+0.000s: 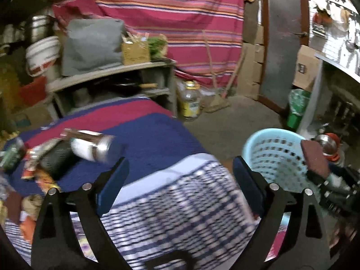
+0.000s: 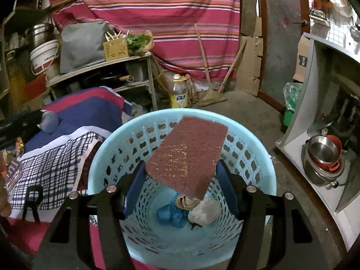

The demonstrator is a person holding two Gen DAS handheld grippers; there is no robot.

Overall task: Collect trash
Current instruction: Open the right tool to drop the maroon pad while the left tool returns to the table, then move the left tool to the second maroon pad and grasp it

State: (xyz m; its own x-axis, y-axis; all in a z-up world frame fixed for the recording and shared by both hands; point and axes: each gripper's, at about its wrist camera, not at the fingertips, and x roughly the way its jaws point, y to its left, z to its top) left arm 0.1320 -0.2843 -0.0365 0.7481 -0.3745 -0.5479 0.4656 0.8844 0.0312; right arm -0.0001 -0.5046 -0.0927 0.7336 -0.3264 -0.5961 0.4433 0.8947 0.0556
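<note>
my right tool [image 2: 180, 180], part open, holds the scouring pad [image 2: 186, 155] directly above the basket [image 2: 101, 162]; left tool [image 1: 180, 180] wide open, empty.

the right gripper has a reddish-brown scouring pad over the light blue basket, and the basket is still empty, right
Not empty. The right wrist view shows the light blue basket already has blue crumpled pieces and a whitish wad at its bottom. The reddish-brown scouring pad is over it at the right gripper.

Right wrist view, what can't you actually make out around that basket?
- Right gripper: the reddish scouring pad covers the jaws' inner faces, so pressing or loose is unclear.
- Light blue basket: the pad hides part of the trash inside.
- Left wrist view: motion blur smears the items on the bedspread.
</note>
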